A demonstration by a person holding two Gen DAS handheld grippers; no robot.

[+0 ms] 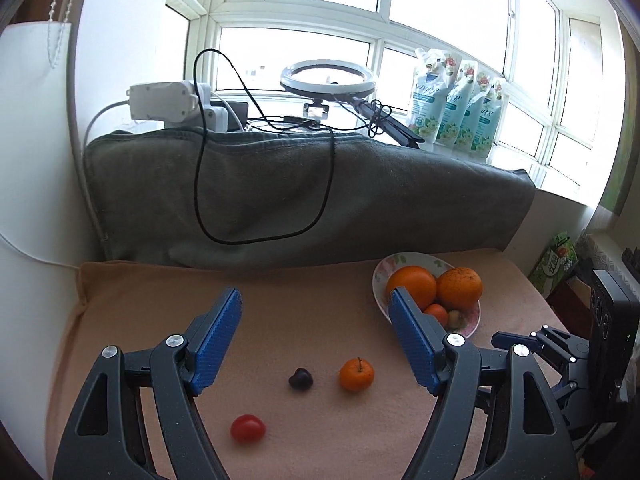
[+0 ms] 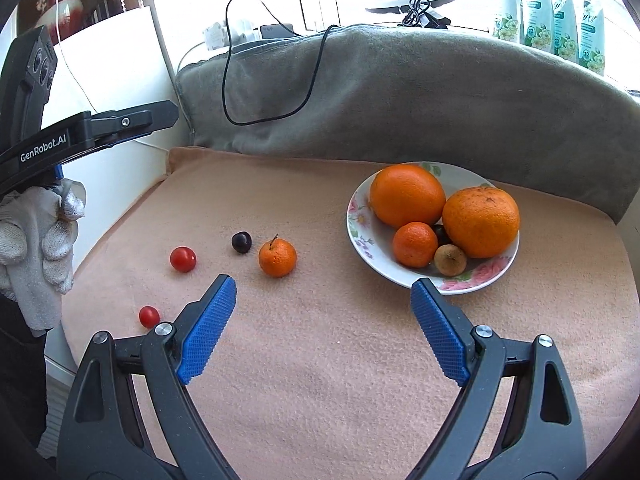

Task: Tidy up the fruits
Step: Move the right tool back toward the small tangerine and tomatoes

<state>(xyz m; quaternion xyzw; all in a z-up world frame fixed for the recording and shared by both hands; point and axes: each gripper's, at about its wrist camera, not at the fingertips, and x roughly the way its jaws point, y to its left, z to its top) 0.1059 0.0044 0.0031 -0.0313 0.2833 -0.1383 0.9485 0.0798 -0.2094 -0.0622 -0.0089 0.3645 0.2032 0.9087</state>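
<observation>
A floral plate (image 2: 476, 178) at the right holds two big oranges (image 2: 406, 194), a small mandarin (image 2: 414, 244), a brownish fruit (image 2: 450, 260) and a dark fruit. Loose on the peach blanket lie a mandarin (image 2: 277, 258), a dark cherry (image 2: 241, 242) and two red tomatoes (image 2: 183, 259) (image 2: 149, 316). My right gripper (image 2: 322, 294) is open and empty, above the blanket in front of them. My left gripper (image 1: 314, 312) is open and empty above the mandarin (image 1: 356, 374), cherry (image 1: 300, 379) and a tomato (image 1: 247, 428); the plate (image 1: 380, 280) is partly behind its right finger.
A grey folded blanket (image 1: 304, 192) with a black cable (image 1: 264, 184) draped over it backs the peach blanket (image 2: 340, 360). A ring light (image 1: 328, 78), chargers and refill pouches (image 1: 456, 104) stand on the windowsill. A white wall (image 1: 28, 200) is at the left.
</observation>
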